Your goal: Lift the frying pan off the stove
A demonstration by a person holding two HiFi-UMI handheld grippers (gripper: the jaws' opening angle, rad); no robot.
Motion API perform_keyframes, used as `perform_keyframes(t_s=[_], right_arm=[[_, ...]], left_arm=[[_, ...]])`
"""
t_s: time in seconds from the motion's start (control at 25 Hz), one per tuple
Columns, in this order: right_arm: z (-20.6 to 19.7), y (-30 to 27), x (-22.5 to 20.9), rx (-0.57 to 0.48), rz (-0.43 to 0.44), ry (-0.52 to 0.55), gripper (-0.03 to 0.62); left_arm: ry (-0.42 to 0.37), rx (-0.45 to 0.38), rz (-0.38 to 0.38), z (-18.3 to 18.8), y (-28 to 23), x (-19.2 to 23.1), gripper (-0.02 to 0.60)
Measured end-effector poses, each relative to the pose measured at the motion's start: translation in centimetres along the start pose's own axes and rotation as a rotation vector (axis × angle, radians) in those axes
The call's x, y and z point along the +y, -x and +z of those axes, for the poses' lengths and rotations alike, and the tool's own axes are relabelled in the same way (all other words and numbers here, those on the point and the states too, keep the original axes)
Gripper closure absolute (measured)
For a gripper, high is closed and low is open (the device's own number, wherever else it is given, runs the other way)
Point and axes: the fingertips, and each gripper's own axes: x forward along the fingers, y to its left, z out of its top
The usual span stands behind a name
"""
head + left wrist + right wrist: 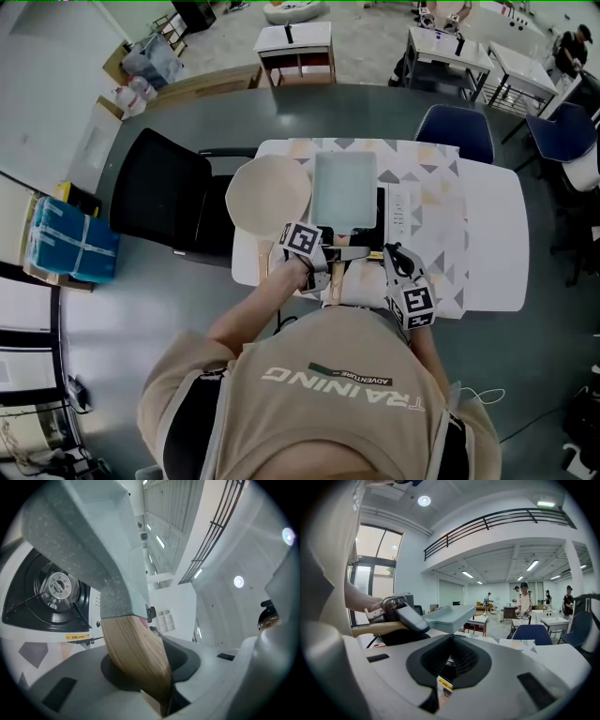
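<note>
Frying pan (344, 185) hangs in the air just above the stove (395, 212), a grey rectangular pan with its underside clear of the black burner (58, 586). Its wooden handle (133, 644) runs back between the jaws of the left gripper (146, 670), which pinch it from both sides. The right gripper (449, 660) sits beside it over the table (492, 234), its jaws a narrow slit apart with nothing between them. A round beige plate (269, 194) lies left of the stove
</note>
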Motion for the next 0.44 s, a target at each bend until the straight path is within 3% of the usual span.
perform_keyframes(t_s=[0.44], right_arm=[[0.26, 0.17, 0.33, -0.009, 0.003, 0.011, 0.597]], left_arm=[[0.008, 0.006, 0.002, -0.4, 0.06, -0.06, 0.462]])
